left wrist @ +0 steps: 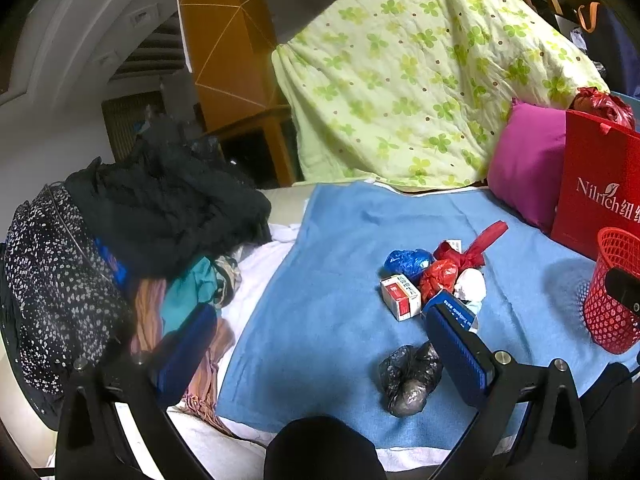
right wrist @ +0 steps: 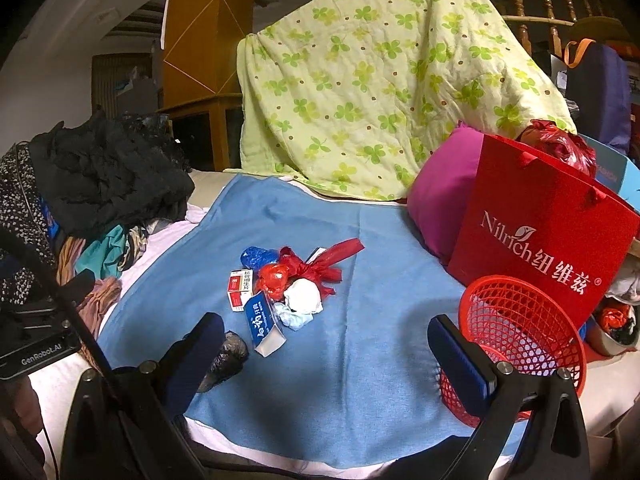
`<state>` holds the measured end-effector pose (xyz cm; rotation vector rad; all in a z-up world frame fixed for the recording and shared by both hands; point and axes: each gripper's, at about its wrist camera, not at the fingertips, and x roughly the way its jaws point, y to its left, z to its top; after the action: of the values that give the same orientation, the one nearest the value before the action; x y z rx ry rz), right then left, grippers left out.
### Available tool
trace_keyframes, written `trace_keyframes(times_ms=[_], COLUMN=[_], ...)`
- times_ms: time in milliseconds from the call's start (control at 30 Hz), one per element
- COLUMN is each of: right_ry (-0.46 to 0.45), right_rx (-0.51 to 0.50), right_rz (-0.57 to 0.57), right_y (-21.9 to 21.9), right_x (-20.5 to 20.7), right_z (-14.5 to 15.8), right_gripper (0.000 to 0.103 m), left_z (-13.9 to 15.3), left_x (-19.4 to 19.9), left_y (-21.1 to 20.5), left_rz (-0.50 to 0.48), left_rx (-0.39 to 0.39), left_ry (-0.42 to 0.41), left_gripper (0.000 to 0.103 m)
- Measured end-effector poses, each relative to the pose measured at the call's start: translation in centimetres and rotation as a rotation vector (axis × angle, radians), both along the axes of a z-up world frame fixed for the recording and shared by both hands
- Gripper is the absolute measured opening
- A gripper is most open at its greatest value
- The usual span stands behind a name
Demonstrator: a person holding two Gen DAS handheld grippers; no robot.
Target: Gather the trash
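A heap of trash lies on the blue cloth (left wrist: 320, 352): a blue bag ball (left wrist: 408, 261), red bag scraps (left wrist: 464, 256), a white paper wad (left wrist: 471, 283), a red-white box (left wrist: 400, 296), a blue-white carton (right wrist: 264, 322) and a black bag (left wrist: 408, 380). The red mesh basket (right wrist: 516, 344) stands at the right. My left gripper (left wrist: 316, 350) is open and empty above the cloth, the black bag near its right finger. My right gripper (right wrist: 324, 354) is open and empty, the basket beside its right finger. The heap shows in the right wrist view (right wrist: 296, 280) too.
A pile of dark clothes (left wrist: 152, 216) lies at the left. A green clover quilt (left wrist: 420, 80) drapes at the back. A magenta pillow (right wrist: 440, 192) and a red paper bag (right wrist: 540, 236) stand at the right behind the basket.
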<state>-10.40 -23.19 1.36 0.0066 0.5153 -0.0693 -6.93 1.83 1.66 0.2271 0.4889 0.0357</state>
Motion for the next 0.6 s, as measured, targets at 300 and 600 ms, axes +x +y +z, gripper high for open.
trace_keyframes(times_ms=[300, 600], right_ry=[0.013, -0.04], right_rx=[-0.005, -0.028], right_rz=[-0.001, 0.002], right_y=[0.07, 0.43], right_x=[0.37, 0.63], right_z=[-0.34, -0.59], right_gripper=[0.103, 0.103], left_z=[-0.33, -0.97], left_x=[0.01, 0.29], left_y=[0.15, 0.19], left_rz=[-0.002, 0.001], left_rx=[0.003, 0.011], left_ry=[0.003, 0.017], left_gripper=[0.103, 0.103])
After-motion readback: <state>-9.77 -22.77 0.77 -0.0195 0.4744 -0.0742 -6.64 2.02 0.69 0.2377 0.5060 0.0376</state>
